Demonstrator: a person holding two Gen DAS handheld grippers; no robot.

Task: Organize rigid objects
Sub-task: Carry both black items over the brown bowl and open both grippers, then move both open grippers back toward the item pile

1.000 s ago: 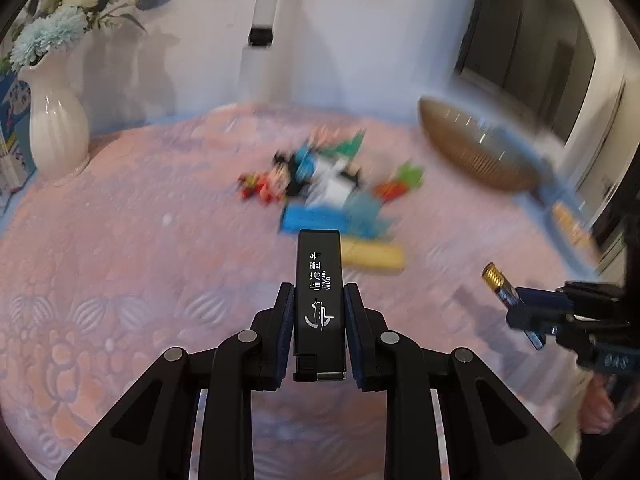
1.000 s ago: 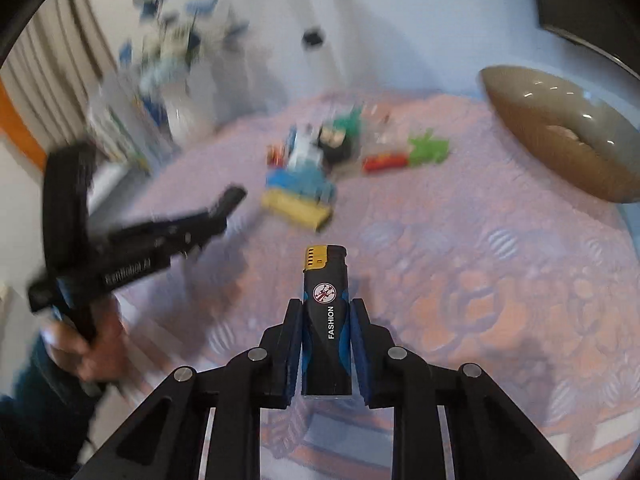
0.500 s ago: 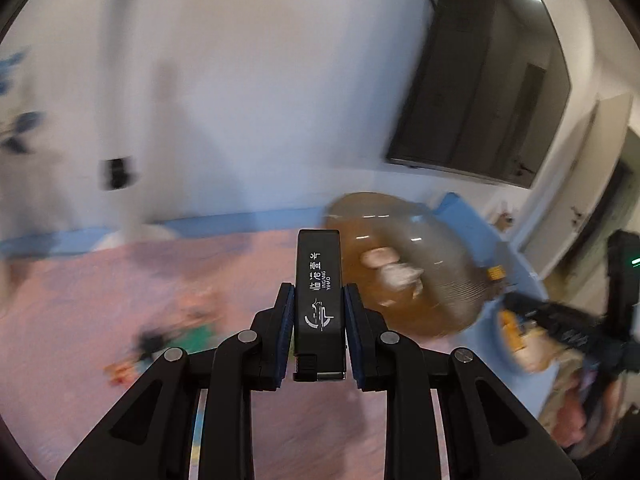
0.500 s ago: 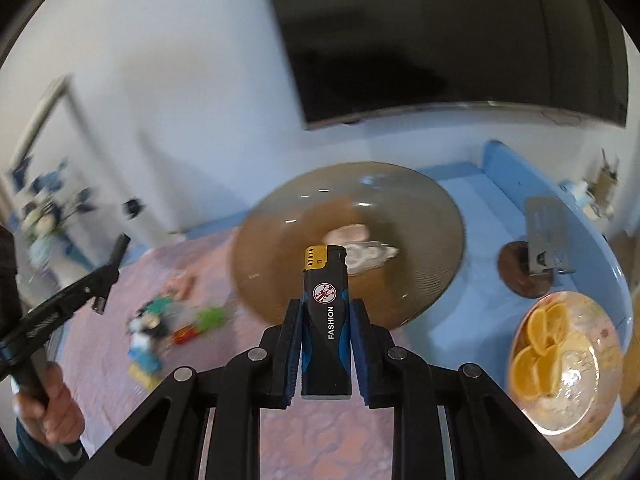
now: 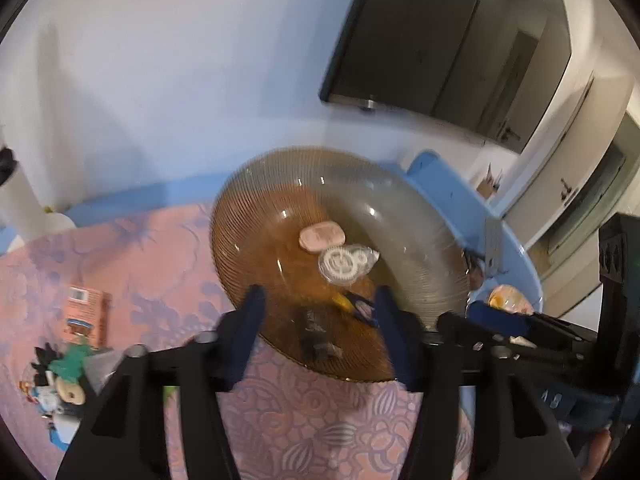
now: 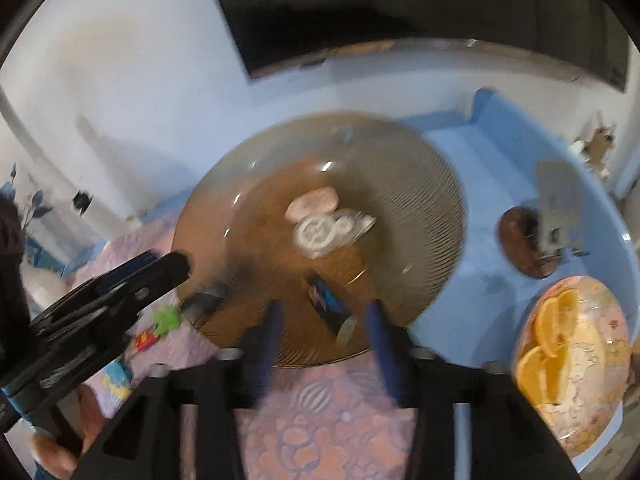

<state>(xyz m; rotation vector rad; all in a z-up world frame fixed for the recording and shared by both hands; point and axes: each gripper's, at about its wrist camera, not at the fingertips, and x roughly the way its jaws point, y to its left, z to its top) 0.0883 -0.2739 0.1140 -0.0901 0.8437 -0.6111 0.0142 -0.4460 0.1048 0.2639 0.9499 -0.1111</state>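
My left claw (image 5: pixel 316 334) stands wide open and holds nothing. A black lighter (image 5: pixel 318 330) lies between its fingers, low centre of the left wrist view, on the near part of the amber ribbed glass plate (image 5: pixel 248 216). It is blurred; its long axis appears to run away from the claw, roughly along the fingers.

My right claw (image 6: pixel 324 340) is likewise spread wide and empty. A dark blue lighter (image 6: pixel 326 300) lies just ahead of it on the same plate, at lower centre of the right wrist view, long axis slanting from upper left to lower right.

Farther in, at plate centre, rest a pink oval piece (image 5: pixel 322 236) and a white gear set in a clear bag (image 5: pixel 346 262), touching each other.

Judgement: both lighters are delivered. The coming move is a straight pull back along the finger line, clear of the plate rim.

On the pink patterned tabletop (image 5: pixel 152 264), at lower left of the left wrist view, a heap of small toys (image 5: pixel 60 372) awaits sorting; the left claw is nearer to it.
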